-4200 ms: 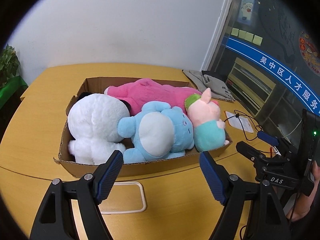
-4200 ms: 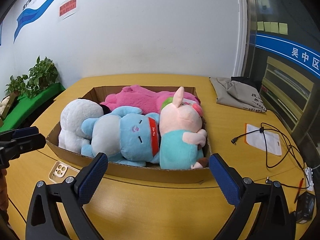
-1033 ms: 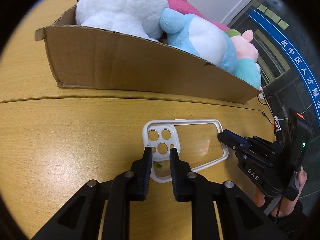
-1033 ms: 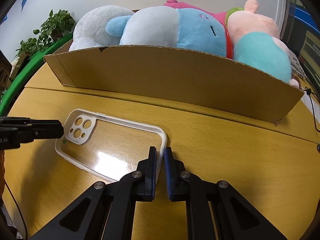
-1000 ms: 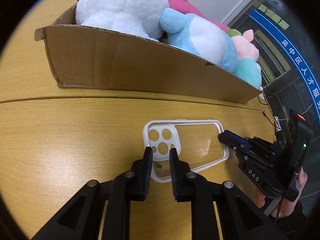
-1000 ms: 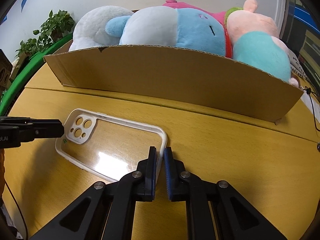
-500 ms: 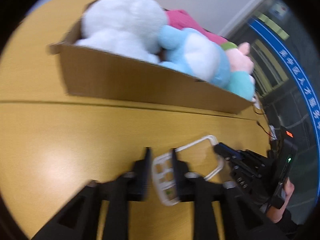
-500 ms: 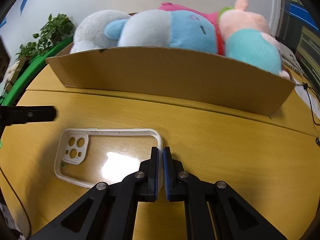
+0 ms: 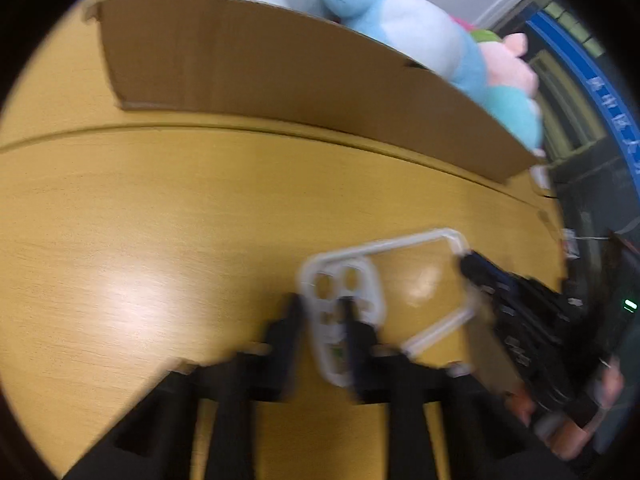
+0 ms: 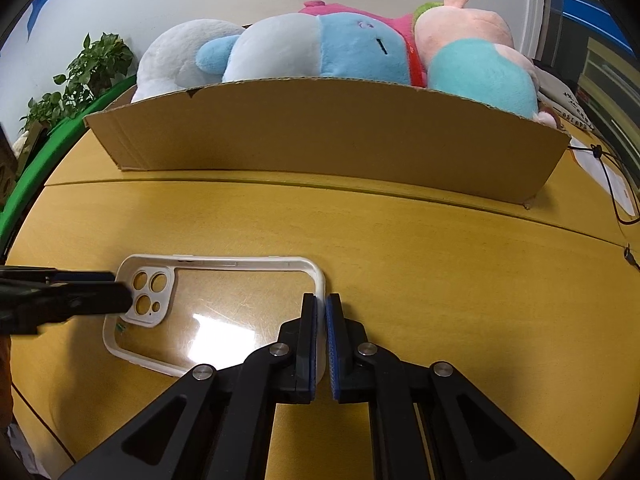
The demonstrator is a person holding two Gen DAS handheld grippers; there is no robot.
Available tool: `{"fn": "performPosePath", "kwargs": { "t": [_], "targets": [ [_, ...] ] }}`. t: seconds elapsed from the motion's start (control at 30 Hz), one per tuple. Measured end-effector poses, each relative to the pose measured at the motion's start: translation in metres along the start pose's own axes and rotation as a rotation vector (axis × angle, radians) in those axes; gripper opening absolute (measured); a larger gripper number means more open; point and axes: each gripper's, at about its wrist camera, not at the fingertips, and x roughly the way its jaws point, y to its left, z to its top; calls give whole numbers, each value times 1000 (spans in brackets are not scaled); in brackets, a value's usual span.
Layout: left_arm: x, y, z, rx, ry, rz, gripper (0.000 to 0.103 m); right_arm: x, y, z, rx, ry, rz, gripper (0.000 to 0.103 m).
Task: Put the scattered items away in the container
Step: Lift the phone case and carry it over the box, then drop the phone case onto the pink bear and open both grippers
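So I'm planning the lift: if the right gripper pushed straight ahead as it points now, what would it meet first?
Probably the front wall of the brown cardboard box. The right gripper, shut on the white-rimmed clear phone case, faces bare yellow wooden table until there.

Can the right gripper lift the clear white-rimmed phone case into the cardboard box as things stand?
Probably yes: the right gripper is clamped on the clear white-rimmed phone case, but soft toys fill the cardboard box, leaving little room.

- Your phone case (image 10: 224,312) has a glossy clear back and a smooth white rim.
- The table (image 10: 440,248) is satin-finished wood grain, with glare at lower left.
- The box (image 10: 320,128) is matt corrugated cardboard.
- The toys (image 10: 320,48) at the top are fuzzy plush.
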Motion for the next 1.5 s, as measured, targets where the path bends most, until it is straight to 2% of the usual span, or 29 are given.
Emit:
{"fn": "performPosePath", "kwargs": {
  "t": [0.13, 0.27, 0.33, 0.53, 0.67, 0.8, 0.93, 1.07, 1.2, 1.4, 1.5],
  "targets": [
    [-3, 2, 1, -18, -9, -24, 8, -4, -9, -7, 13, 0, 19, 6],
    [-20, -7, 10, 2, -49, -36, 8, -8, -8, -8, 24, -16, 21, 6],
    [-36, -14, 19, 26, -84, -51, 7, -21, -21, -12, 34, -42, 27, 6],
    [-93, -46, 60, 133, -204, -82, 7, -73, -36, 20, 48, -198, 18, 6],
    [-129, -75, 106, 200, -291, -91, 7, -107, -37, 69, 39, -316, -4, 7],
    [-160, -105, 162, 270, -372, -69, 7, -122, -28, 148, 3, -427, -58, 7],
    [-167, -118, 219, 275, -383, -75, 7, -125, -39, 219, -14, -473, -92, 7],
    [-143, -116, 270, 244, -348, -78, 7, -100, -50, 272, -15, -447, -112, 7],
    [-92, -109, 304, 209, -270, -52, 7, -40, -66, 305, 35, -335, -101, 6],
    [-18, -89, 313, 153, -132, -35, 7, 42, -83, 296, 88, -179, -88, 6],
    [-2, -83, 307, 140, -118, -44, 6, 61, -83, 285, 82, -143, -95, 6]
  ]
}}
